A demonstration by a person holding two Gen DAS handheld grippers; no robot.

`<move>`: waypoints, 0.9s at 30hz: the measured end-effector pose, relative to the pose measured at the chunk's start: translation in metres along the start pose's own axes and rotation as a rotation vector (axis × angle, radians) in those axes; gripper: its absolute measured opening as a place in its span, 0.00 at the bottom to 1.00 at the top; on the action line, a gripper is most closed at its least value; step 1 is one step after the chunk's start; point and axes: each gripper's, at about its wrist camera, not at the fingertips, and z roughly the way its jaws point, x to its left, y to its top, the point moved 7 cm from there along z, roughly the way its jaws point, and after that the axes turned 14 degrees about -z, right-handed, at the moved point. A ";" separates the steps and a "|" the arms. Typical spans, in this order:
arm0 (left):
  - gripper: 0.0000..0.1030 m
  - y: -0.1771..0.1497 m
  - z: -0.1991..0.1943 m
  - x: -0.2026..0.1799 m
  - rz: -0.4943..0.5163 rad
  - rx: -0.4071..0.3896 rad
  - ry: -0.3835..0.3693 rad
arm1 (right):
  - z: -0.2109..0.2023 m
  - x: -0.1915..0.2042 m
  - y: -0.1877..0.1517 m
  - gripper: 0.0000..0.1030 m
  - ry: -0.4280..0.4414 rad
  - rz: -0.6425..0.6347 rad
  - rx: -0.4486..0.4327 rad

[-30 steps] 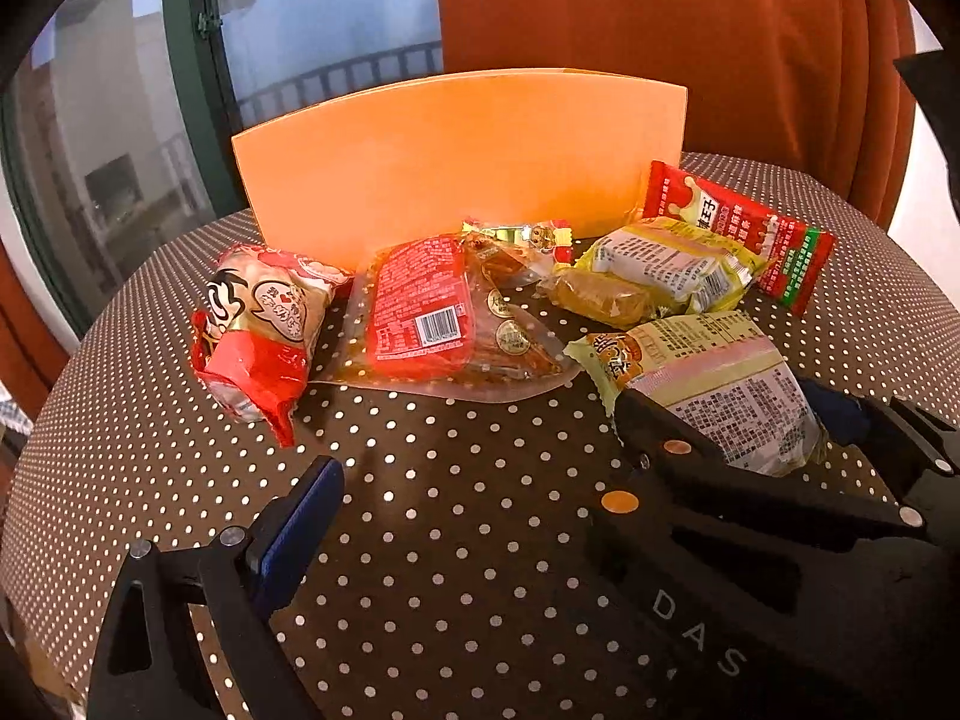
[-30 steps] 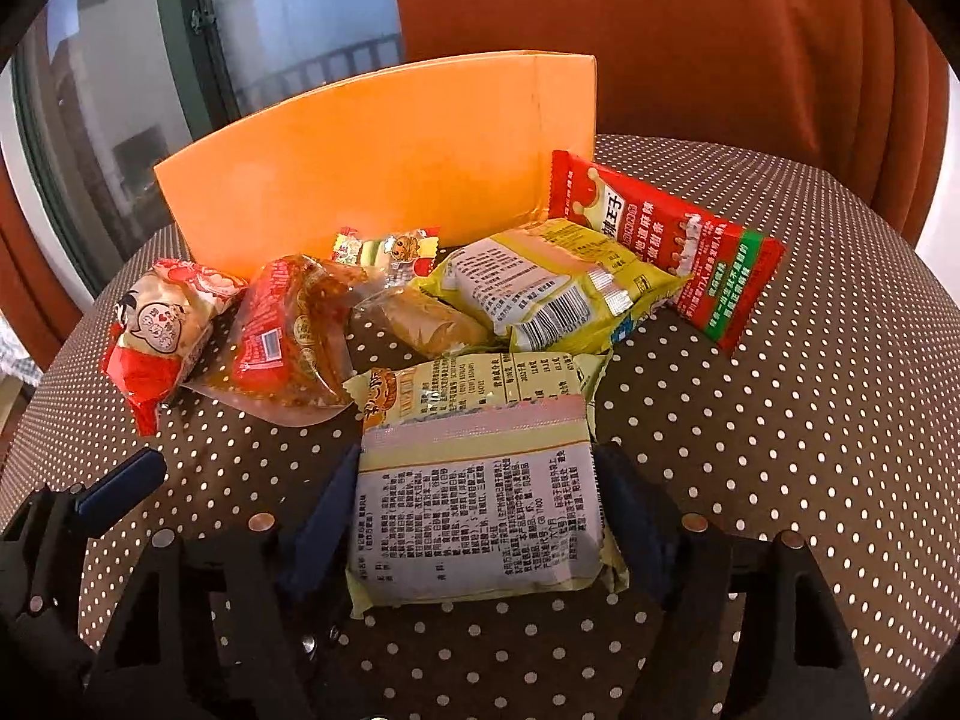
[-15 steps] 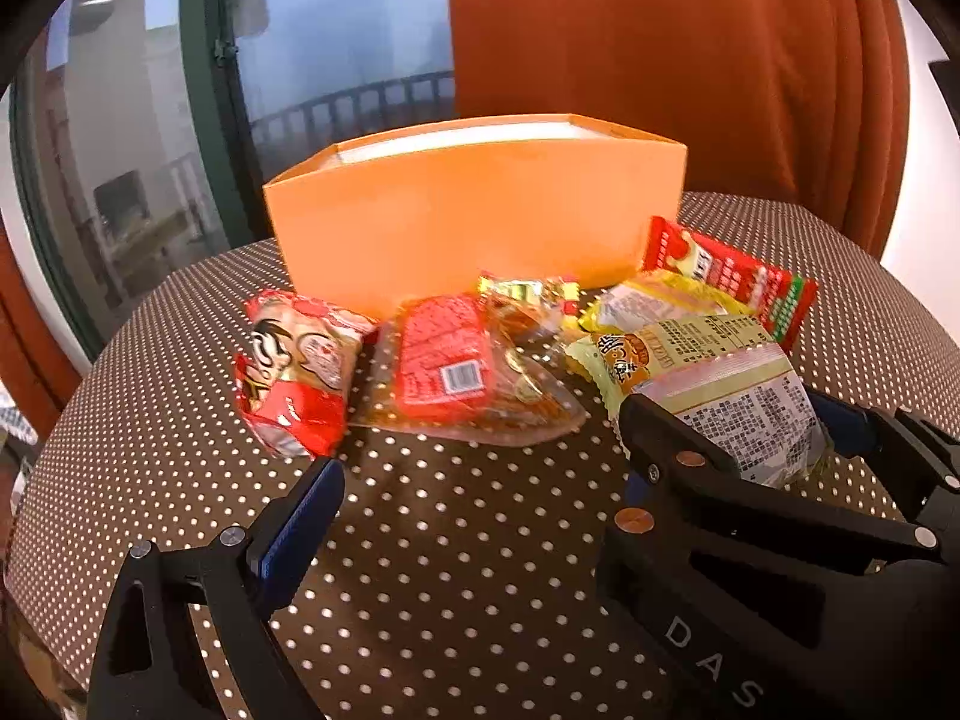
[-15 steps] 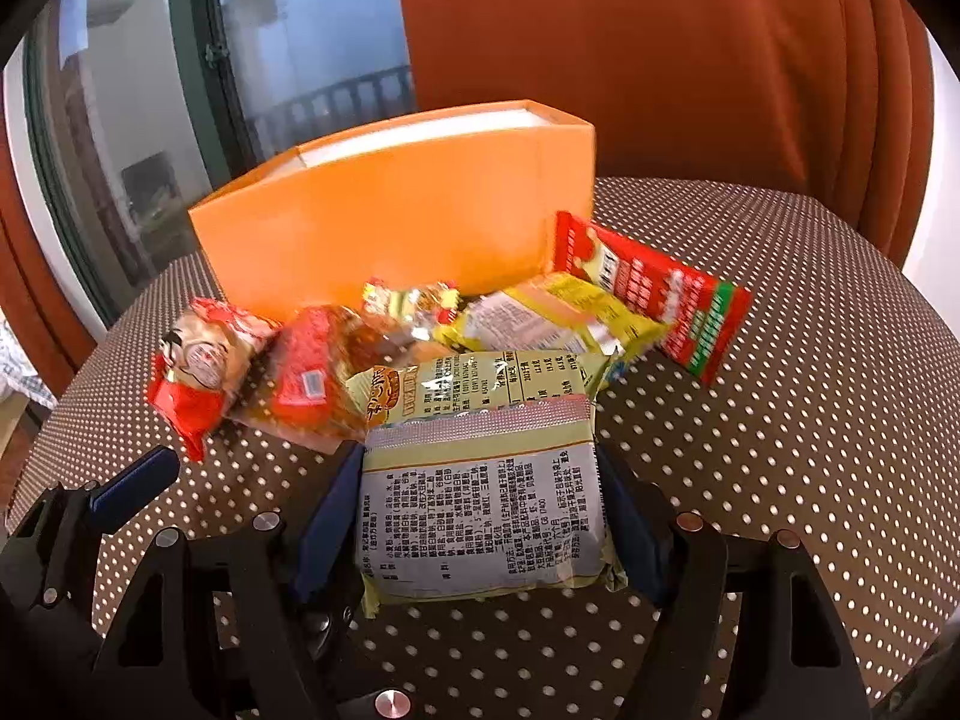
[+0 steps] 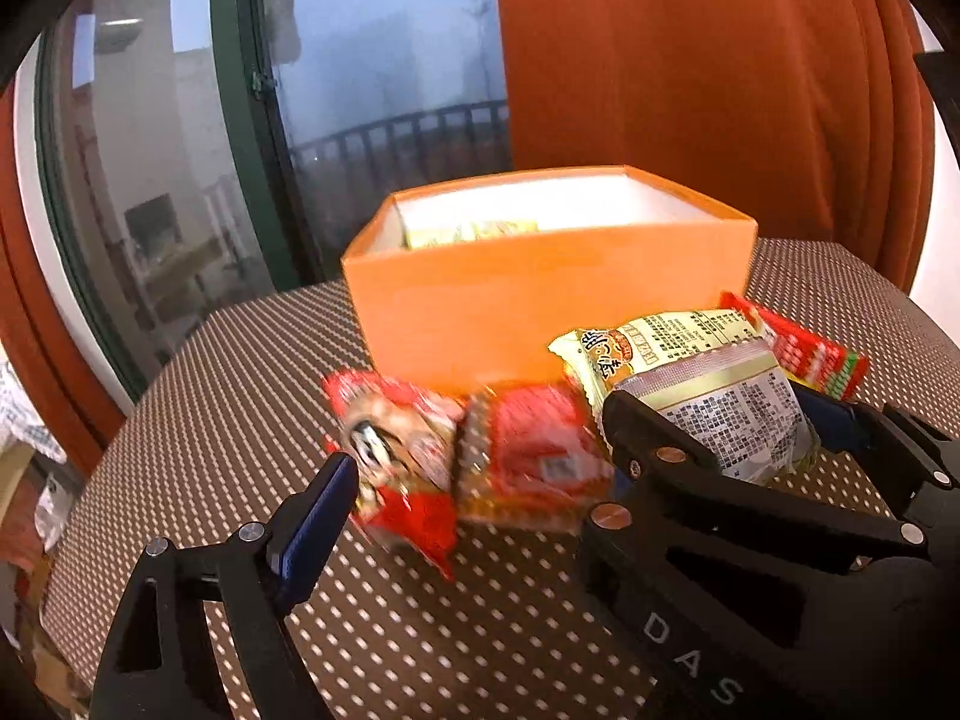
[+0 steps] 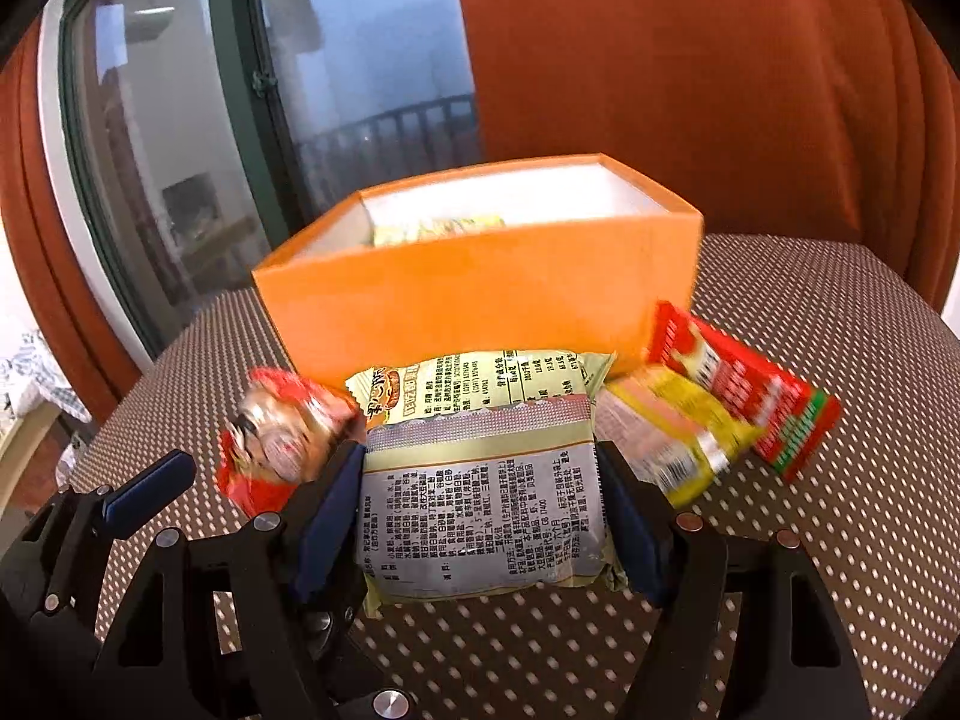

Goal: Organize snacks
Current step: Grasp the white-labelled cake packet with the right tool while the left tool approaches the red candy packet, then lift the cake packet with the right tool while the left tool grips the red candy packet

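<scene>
Lower left of the left wrist view, the left gripper [image 5: 480,492] stands wide with nothing between its pads, though its jaws have just been closing a little; only its left finger shows clearly, the other hidden behind the right tool's black frame. Just past it, mid-frame, the red pack [image 5: 390,456] and the clear-wrapped red one [image 5: 528,456] lie blurred on the dotted table [image 5: 210,420].

Centre of the right wrist view: the right gripper [image 6: 483,510] is clamped on the yellow pack [image 6: 480,480], pads against both side edges, the pack held clear of the table. Above it, upper centre, sits the orange box [image 6: 480,294], open, something yellow already inside, too little showing to name.

Looks like the carry step. Next move, I'd say: get the pack over the near wall, then let go.

Far right, a yellow snack [image 6: 678,432] and a red-green pack [image 6: 750,396], both smeared.
</scene>
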 end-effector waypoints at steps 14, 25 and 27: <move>0.97 0.027 0.033 0.023 0.019 0.015 0.005 | 0.035 0.009 0.029 0.75 0.020 0.022 -0.009; 0.95 0.021 0.079 0.045 -0.045 0.121 0.029 | 0.054 0.010 0.024 0.75 -0.014 0.031 0.042; 0.92 0.019 0.086 0.046 -0.046 0.134 0.034 | 0.056 0.014 0.023 0.75 -0.013 0.024 0.050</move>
